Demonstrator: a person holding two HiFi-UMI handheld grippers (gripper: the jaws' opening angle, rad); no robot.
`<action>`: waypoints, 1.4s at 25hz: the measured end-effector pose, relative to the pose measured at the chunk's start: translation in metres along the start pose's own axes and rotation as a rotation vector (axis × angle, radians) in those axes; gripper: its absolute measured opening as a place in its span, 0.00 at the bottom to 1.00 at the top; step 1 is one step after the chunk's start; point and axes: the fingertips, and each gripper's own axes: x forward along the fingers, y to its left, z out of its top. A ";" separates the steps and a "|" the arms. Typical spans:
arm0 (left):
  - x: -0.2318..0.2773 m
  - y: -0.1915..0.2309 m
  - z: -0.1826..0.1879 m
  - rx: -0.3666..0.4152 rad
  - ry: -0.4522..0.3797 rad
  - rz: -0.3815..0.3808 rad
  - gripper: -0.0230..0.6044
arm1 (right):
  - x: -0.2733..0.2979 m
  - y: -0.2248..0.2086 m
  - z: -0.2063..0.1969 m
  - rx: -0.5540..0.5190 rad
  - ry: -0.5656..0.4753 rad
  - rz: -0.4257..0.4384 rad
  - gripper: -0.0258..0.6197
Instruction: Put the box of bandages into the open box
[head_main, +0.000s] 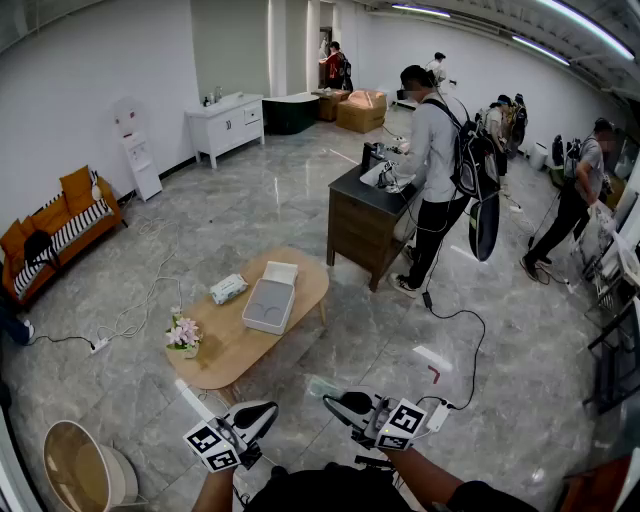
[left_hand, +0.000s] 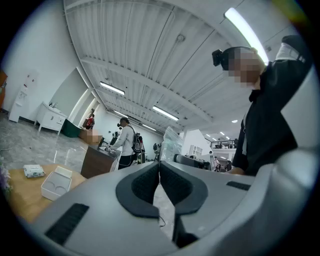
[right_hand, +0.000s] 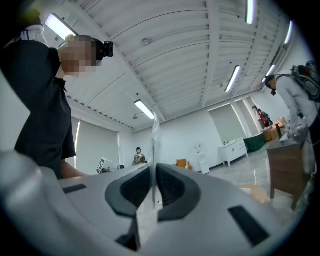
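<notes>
A: How many of each thing do you count?

B: One wooden table (head_main: 240, 352). On it are one white open box (head_main: 268, 306), one box of bandages (head_main: 228, 288) and one small bunch of flowers (head_main: 183, 335). There are two grippers low in the head view, and one clear plastic sheet (head_main: 322, 386) between them.

A: Where is the box of bandages?

B: It lies flat on the table at about 10 o'clock from the open box. It is near the open box but apart from it, and neither gripper touches it. The table is at roughly 11 o'clock from the grippers, well apart from them.

A: Which way does it point?

B: In the head view its long axis runs from 8 o'clock to 2 o'clock. The open box runs nearer 7 to 1, with its lid flap at the far end. I cannot tell which end of the bandage box is the front.

A: And the fingers?

B: The left gripper (head_main: 262, 412) has its pads together at the tips, with nothing between them. The right gripper (head_main: 338, 405) is clamped on the clear plastic sheet, which stands up edge-on from between its pads in its own view (right_hand: 155, 135).

A: Anyone else?

B: One person (head_main: 435, 160) stands at a dark cabinet (head_main: 365, 225), at 1 o'clock from the table. There are more people further back.
</notes>
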 end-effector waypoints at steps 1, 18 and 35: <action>-0.001 -0.002 -0.001 -0.002 -0.003 0.001 0.07 | -0.005 -0.002 -0.001 0.006 0.000 -0.009 0.09; 0.004 -0.018 -0.008 0.002 -0.051 0.043 0.07 | -0.030 -0.003 -0.007 0.050 0.003 -0.019 0.09; 0.017 -0.036 -0.039 -0.033 -0.032 0.110 0.07 | -0.070 -0.014 -0.018 0.115 -0.019 0.011 0.09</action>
